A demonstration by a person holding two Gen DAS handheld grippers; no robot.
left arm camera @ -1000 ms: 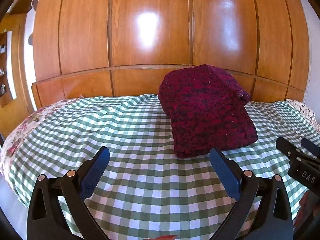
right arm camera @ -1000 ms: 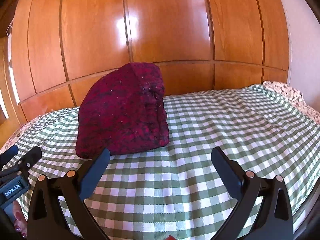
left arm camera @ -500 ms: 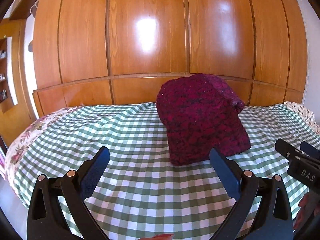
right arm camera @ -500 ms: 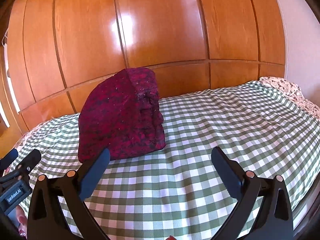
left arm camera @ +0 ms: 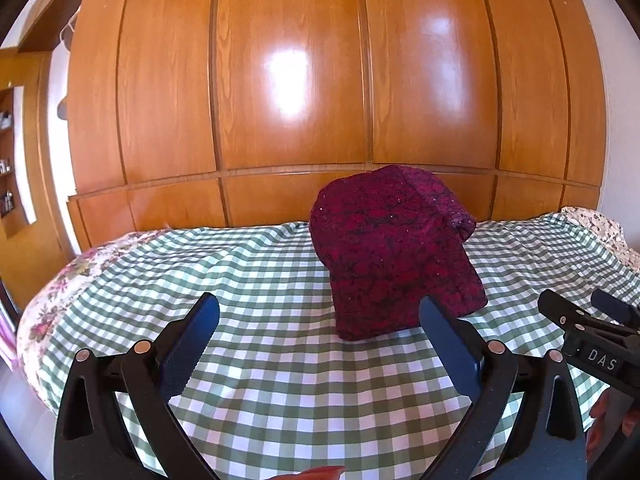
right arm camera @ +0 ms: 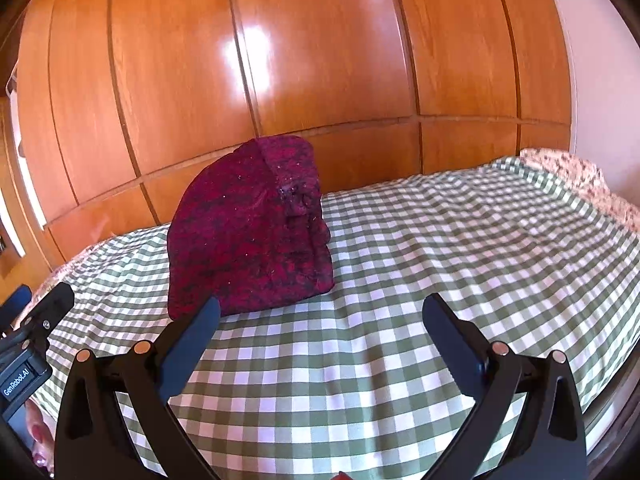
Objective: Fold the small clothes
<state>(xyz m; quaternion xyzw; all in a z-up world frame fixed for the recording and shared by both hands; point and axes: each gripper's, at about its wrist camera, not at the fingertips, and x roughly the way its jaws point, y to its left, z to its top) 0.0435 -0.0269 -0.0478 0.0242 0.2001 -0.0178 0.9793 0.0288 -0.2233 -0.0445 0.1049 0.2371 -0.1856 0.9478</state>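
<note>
The folded maroon garment (left arm camera: pixel 396 252) lay on the checked bedcover (left arm camera: pixel 260 272) below wooden panelling (left arm camera: pixel 288 80); its far side was hidden. Both tools, left (left arm camera: pixel 320 320) and right (right arm camera: pixel 322 320), were held apart, empty.

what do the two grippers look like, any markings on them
Both match: black plastic frames with triangular cutouts and round silver pins, ending in two flat dark blue fingers. The left gripper carries a "GenRobot.AI" label, read in the right wrist view; the right gripper shows "DAS" in white in the left wrist view. No cables or sleeves are visible.
</note>
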